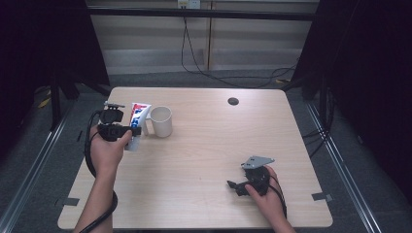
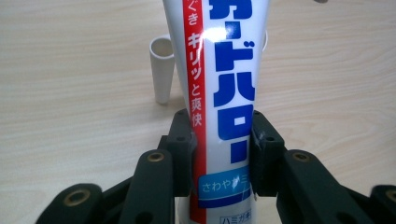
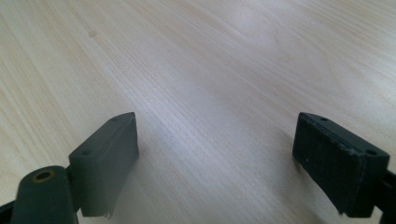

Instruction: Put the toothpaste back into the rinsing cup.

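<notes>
High view: a white toothpaste tube [image 1: 138,118] with blue and red print sits at the table's left side, clamped in the left gripper [image 1: 130,131], right beside a white mug [image 1: 161,121]. In the left gripper view the black pads press the tube's [image 2: 219,93] sides, the mug [image 2: 162,70] behind it. The right gripper [image 1: 232,184] rests near the wooden table's [image 1: 209,145] front right, jaws wide apart over bare wood [image 3: 210,93].

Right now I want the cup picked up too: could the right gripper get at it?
Probably yes: the right gripper is open and empty, with bare table between it and the cup. The toothpaste tube stands on the cup's far side.
</notes>
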`<action>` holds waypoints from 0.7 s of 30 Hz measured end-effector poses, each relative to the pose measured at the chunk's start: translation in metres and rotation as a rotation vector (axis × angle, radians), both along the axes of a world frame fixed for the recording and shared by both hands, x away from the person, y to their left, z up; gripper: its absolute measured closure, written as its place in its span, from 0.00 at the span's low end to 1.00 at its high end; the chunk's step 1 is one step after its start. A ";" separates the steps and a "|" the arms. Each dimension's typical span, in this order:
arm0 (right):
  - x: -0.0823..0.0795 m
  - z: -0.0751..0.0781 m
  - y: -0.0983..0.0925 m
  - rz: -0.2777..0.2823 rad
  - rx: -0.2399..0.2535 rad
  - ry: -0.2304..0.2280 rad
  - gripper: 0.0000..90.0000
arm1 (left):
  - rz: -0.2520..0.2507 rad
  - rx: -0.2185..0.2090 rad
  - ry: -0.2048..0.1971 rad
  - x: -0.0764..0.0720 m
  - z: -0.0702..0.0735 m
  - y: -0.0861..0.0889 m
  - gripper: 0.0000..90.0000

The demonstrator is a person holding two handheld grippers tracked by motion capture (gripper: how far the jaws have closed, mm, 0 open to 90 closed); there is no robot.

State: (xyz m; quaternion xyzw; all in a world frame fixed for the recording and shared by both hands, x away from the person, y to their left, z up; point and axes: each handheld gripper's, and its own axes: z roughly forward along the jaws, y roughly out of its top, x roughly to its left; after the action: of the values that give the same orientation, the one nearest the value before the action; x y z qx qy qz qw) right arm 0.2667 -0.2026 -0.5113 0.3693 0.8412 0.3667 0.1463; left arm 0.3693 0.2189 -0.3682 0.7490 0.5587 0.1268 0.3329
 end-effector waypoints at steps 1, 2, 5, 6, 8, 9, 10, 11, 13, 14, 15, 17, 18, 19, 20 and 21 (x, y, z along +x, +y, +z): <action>0.000 0.000 0.000 0.000 0.000 0.000 0.16 | 0.002 -0.004 -0.013 0.000 0.001 -0.001 0.75; 0.000 0.000 0.000 0.000 0.000 0.000 0.16 | 0.005 -0.008 -0.025 0.000 0.002 -0.002 0.75; 0.000 0.000 0.000 0.000 0.000 0.000 0.16 | 0.004 -0.015 -0.057 0.000 0.005 -0.005 0.75; 0.000 0.000 0.000 0.000 0.000 -0.001 0.16 | 0.006 -0.014 -0.071 0.000 0.006 -0.006 0.75; 0.000 0.000 0.000 0.000 -0.001 -0.001 0.16 | 0.015 -0.023 -0.089 0.001 0.008 -0.008 0.75; 0.000 0.000 0.000 0.000 0.000 -0.001 0.16 | 0.014 -0.024 -0.100 0.002 0.009 -0.009 0.75; 0.000 0.000 0.000 0.000 -0.001 -0.001 0.16 | 0.014 -0.027 -0.108 0.002 0.009 -0.010 0.75; 0.000 0.000 0.000 0.000 0.000 0.000 0.16 | 0.019 -0.030 -0.115 0.003 0.010 -0.011 0.75; 0.000 0.000 0.000 0.000 0.000 0.000 0.16 | 0.015 -0.030 -0.138 0.003 0.012 -0.013 0.75; 0.000 0.000 0.000 0.000 0.000 0.000 0.16 | 0.018 -0.036 -0.147 0.003 0.012 -0.014 0.75; 0.000 0.000 0.000 0.000 0.000 0.000 0.16 | 0.014 -0.033 -0.156 0.004 0.013 -0.015 0.75; 0.000 0.000 0.000 0.000 0.000 0.000 0.16 | 0.012 -0.038 -0.168 0.005 0.013 -0.017 0.75; 0.000 0.000 0.000 0.000 0.000 0.000 0.16 | 0.016 -0.044 -0.179 0.005 0.013 -0.019 0.75; 0.000 0.000 0.000 0.000 0.000 0.000 0.16 | 0.015 -0.043 -0.190 0.006 0.012 -0.019 0.75; 0.000 0.000 0.000 0.000 0.000 0.000 0.16 | 0.011 -0.048 -0.199 0.006 0.012 -0.020 0.75; 0.000 0.000 0.000 0.000 -0.001 0.000 0.16 | 0.012 -0.053 -0.210 0.007 0.012 -0.022 0.75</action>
State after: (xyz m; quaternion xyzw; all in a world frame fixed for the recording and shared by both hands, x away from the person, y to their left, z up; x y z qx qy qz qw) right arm 0.2666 -0.2026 -0.5113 0.3693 0.8413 0.3666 0.1466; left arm 0.3758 0.1972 -0.3567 0.7194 0.5282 0.1915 0.4084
